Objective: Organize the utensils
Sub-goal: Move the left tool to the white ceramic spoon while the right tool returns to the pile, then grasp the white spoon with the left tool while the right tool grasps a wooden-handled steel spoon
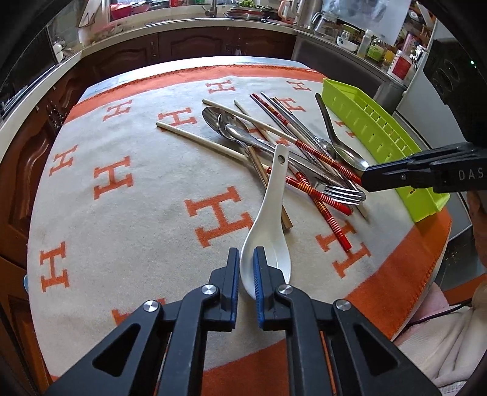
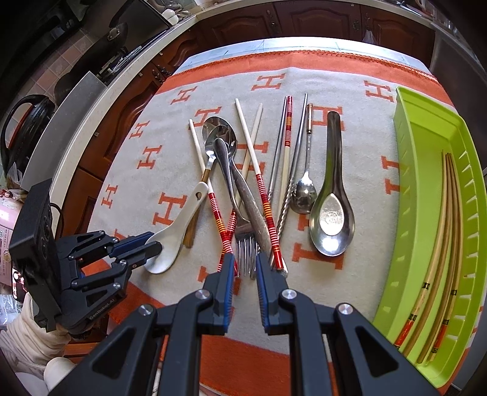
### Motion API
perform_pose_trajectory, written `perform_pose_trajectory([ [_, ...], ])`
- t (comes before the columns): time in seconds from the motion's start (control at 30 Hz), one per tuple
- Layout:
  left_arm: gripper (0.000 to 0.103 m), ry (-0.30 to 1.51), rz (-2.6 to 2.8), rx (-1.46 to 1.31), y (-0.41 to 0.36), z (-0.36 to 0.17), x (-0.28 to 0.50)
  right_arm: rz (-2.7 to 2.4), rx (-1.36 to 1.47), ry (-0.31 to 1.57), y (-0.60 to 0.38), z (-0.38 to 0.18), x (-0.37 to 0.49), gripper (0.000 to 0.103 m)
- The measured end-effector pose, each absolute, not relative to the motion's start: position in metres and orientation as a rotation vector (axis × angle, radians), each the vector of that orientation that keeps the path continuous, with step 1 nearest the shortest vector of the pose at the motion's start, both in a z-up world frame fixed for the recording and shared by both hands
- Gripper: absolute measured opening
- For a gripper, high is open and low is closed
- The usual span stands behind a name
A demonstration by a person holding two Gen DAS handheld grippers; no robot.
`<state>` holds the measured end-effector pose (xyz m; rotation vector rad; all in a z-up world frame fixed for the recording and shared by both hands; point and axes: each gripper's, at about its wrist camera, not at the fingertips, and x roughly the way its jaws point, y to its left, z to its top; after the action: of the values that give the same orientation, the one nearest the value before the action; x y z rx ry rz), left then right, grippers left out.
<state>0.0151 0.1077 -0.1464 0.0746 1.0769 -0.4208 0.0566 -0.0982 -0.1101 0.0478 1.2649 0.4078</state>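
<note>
A white ceramic spoon (image 1: pixel 268 231) lies at the near left of a utensil pile on the H-patterned cloth (image 1: pixel 127 213). My left gripper (image 1: pixel 246 268) is shut on the rim of its bowl, one pad outside and one inside. In the right wrist view, the left gripper (image 2: pixel 152 243) clamps the white spoon (image 2: pixel 173 234) from the left. My right gripper (image 2: pixel 246 269) hovers over the tines of a steel fork (image 2: pixel 245 246), its jaws narrowly apart with nothing pressed between them. The pile holds red-striped chopsticks (image 2: pixel 266 207), pale chopsticks and steel spoons (image 2: pixel 331 213).
A lime green slotted tray (image 2: pixel 411 170) stands at the right edge of the table and holds a few chopsticks (image 2: pixel 441 243). A person's pale sleeve (image 2: pixel 27 335) is at lower left. Dark wooden cabinets (image 2: pixel 304 21) and a cluttered counter ring the table.
</note>
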Motion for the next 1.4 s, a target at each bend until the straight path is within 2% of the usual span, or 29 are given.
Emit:
perform_pose_trajectory([
  [0.47,0.011,1.171,-0.514,0.019,0.1,-0.152,0.021,0.421,0.053,1.272,-0.095,-0.115,0.056,0.014],
  [0.6,0.015,1.168,-0.525,0.049,0.091,-0.152,0.028,0.421,0.054,1.272,-0.096,-0.115,0.056,0.014],
  [0.73,0.026,1.157,-0.543,0.087,0.08,-0.151,0.031,0.422,0.052,1.272,-0.095,-0.116,0.055,0.014],
  [0.87,0.026,1.126,-0.543,0.198,0.061,-0.151,0.024,0.421,0.056,1.274,-0.095,-0.117,0.055,0.014],
  [0.97,0.02,1.128,-0.574,0.197,0.05,-0.15,0.019,0.419,0.06,1.278,-0.096,-0.119,0.055,0.014],
  [1.03,0.008,1.147,-0.598,0.131,0.051,-0.151,0.02,0.421,0.061,1.278,-0.096,-0.119,0.055,0.014],
  [1.1,0.005,1.15,-0.59,0.077,0.053,-0.152,0.021,0.425,0.059,1.276,-0.095,-0.119,0.055,0.014],
  [1.4,0.002,1.154,-0.463,-0.078,0.079,-0.147,0.015,0.484,0.061,1.241,-0.085,-0.114,0.064,0.014],
])
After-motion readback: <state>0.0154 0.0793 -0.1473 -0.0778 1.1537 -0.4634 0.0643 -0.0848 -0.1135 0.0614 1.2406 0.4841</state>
